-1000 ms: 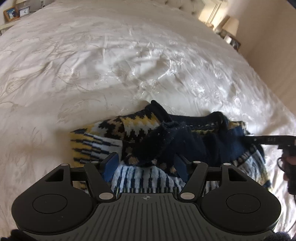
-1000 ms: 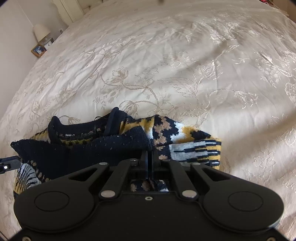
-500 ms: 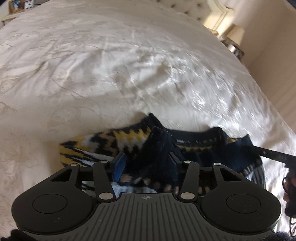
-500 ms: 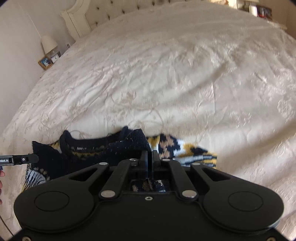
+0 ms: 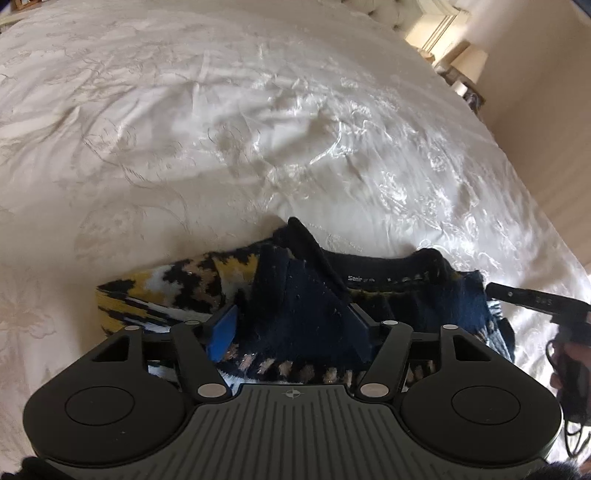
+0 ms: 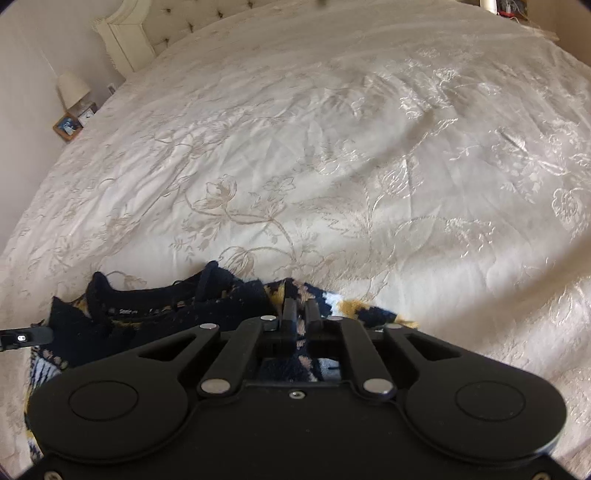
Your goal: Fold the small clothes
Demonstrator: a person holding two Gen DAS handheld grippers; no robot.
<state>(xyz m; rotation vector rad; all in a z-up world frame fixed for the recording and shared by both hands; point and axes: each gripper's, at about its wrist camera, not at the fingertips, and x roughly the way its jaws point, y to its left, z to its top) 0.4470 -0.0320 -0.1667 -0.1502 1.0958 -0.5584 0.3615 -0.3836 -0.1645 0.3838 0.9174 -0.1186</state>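
A small knitted sweater (image 5: 388, 295), navy with yellow, white and tan patterning, lies bunched on the white bedspread (image 5: 221, 129). My left gripper (image 5: 291, 325) is open, its blue-padded fingers (image 5: 221, 332) standing on either side of a raised navy fold of the sweater. My right gripper (image 6: 300, 314) has its fingers (image 6: 288, 314) nearly together with sweater (image 6: 147, 321) fabric between them. The neck label shows in both views. The other gripper's tip shows at the right edge of the left wrist view (image 5: 532, 301) and at the left edge of the right wrist view (image 6: 26, 336).
The embroidered bedspread (image 6: 332, 166) spreads wide beyond the sweater. A tufted headboard (image 6: 177, 33) stands at the far end. A bedside table with a lamp (image 6: 72, 88) and a framed photo (image 6: 66, 127) is at the left; another lamp (image 5: 472, 62) stands by the wall.
Both grippers have moved forward over the sweater. My right gripper's jaws have parted slightly, from pressed tight to a narrow gap. The left gripper stays open around the navy fold.
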